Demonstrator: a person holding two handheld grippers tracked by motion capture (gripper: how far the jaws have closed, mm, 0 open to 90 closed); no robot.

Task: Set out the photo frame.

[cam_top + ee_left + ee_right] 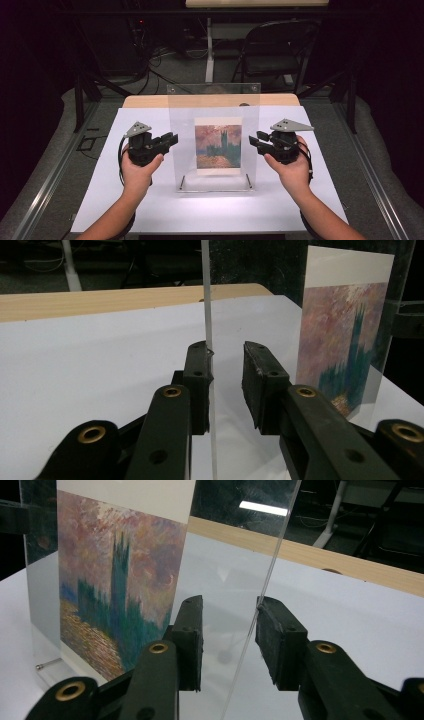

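A: Where did the clear acrylic frame (pixel 214 140) stand?

B: Upright near the middle of the white sheet (pixel 125 200) that covered the wooden table (pixel 150 101). A painted print (pixel 218 145) of dark towers under a pink sky sat inside it, and a clear foot with metal pins (pixel 182 178) carried it at the bottom.

A: And the left gripper (pixel 170 140)?

B: Held at the panel's left edge. In the left gripper view that edge (pixel 208 340) ran between the two black jaws. One pad (pixel 197 385) seemed to lie against it, the other pad (pixel 257 385) stood clear, so the jaws were spread and nothing was pinched.

A: The right gripper (pixel 256 140)?

B: At the opposite edge, mirrored. In the right gripper view the edge (pixel 267 587) passed between the jaws, close to one pad (pixel 272 635) and apart from the other (pixel 192 635). Those jaws were parted too.

A: Behind the table?

B: A folding chair (pixel 272 50) and loose cables (pixel 160 57) on the dark floor.
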